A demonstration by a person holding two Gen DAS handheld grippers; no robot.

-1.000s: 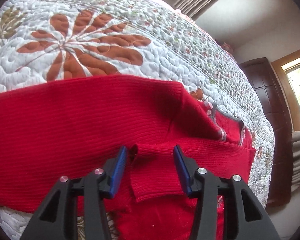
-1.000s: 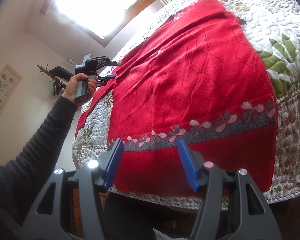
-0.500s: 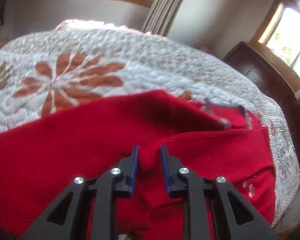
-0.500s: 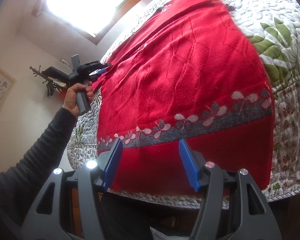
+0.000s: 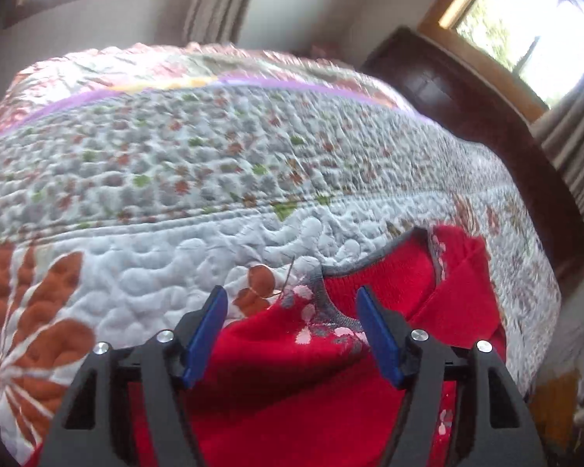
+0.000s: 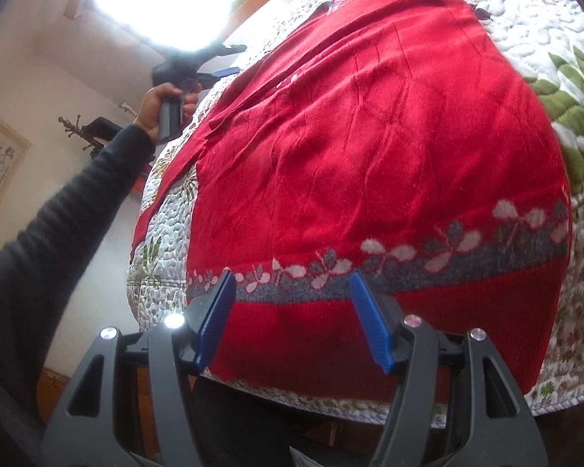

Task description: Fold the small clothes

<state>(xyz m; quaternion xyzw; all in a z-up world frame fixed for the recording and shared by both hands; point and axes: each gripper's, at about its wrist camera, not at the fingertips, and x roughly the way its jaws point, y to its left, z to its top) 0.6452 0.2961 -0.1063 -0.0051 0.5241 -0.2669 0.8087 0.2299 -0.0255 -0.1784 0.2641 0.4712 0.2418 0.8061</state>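
Sweater [image 6: 370,148] hem at quilt [image 6: 580,350] edge

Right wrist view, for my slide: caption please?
Open right gripper above the grey-banded hem of a red knit sweater spread on a floral quilt.

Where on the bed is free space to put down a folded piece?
Bare quilt lies beyond the red sweater's neckline, toward the headboard, and beside the sweater's right edge. The near bed edge is crowded by the hem band.
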